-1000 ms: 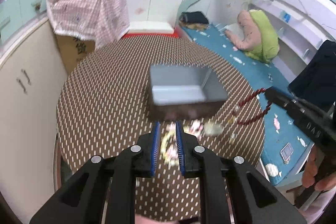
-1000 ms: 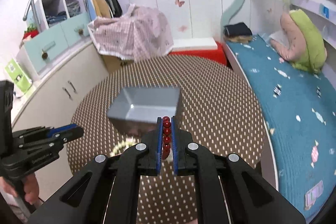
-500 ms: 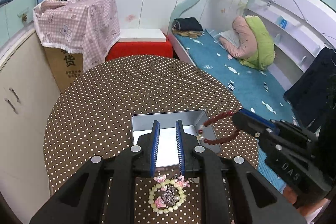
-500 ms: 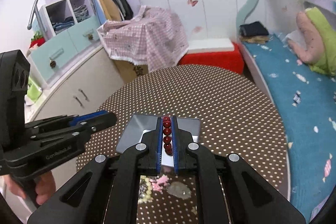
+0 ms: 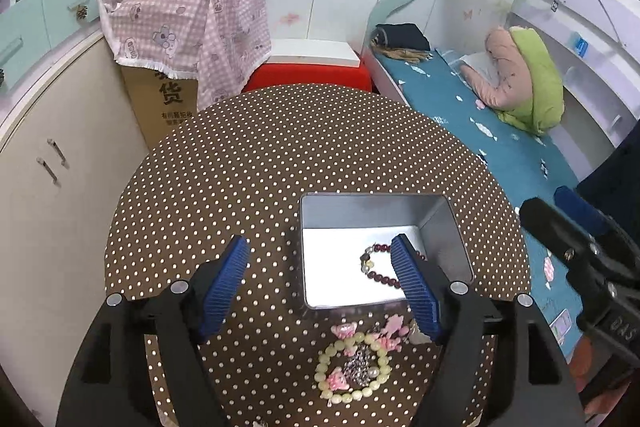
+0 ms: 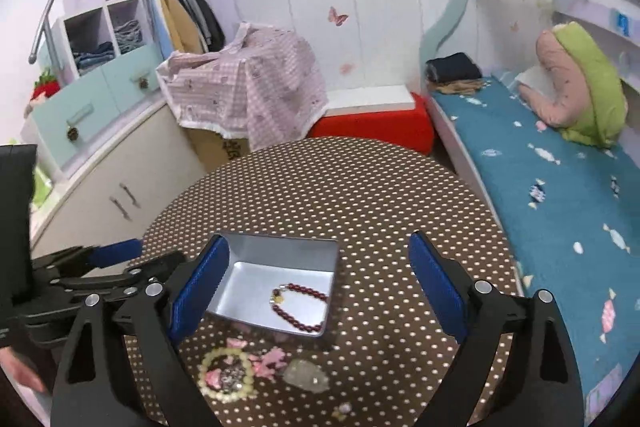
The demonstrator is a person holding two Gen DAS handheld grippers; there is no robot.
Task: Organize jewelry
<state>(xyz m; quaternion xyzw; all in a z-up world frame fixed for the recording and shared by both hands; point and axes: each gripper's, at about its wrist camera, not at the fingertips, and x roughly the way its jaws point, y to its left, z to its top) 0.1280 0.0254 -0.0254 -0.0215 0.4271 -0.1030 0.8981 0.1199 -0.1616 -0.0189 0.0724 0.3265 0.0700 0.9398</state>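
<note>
A dark red bead bracelet (image 6: pixel 298 305) lies inside the open silver tin (image 6: pixel 276 247) on the dotted round table; it also shows in the left wrist view (image 5: pixel 380 269), in the tin (image 5: pixel 372 201). A pale green bead bracelet (image 5: pixel 352 367) with pink charms and a small silver piece inside it lies on the cloth in front of the tin, also in the right wrist view (image 6: pixel 226 373). My left gripper (image 5: pixel 320 287) is open and empty above the tin's near left side. My right gripper (image 6: pixel 320 287) is open and empty above the tin.
A clear crystal lump (image 6: pixel 306 375) and pink charms (image 6: pixel 268 359) lie near the pale bracelet. A bed (image 6: pixel 560 187) runs along the right of the table, cabinets (image 5: pixel 60 167) along the left. A covered box (image 5: pixel 180 39) and red stool (image 5: pixel 308 75) stand behind.
My right gripper opened and let the red bracelet go; it now lies in the tin. My left gripper opened too. Both views have pulled back and up from the tin.
</note>
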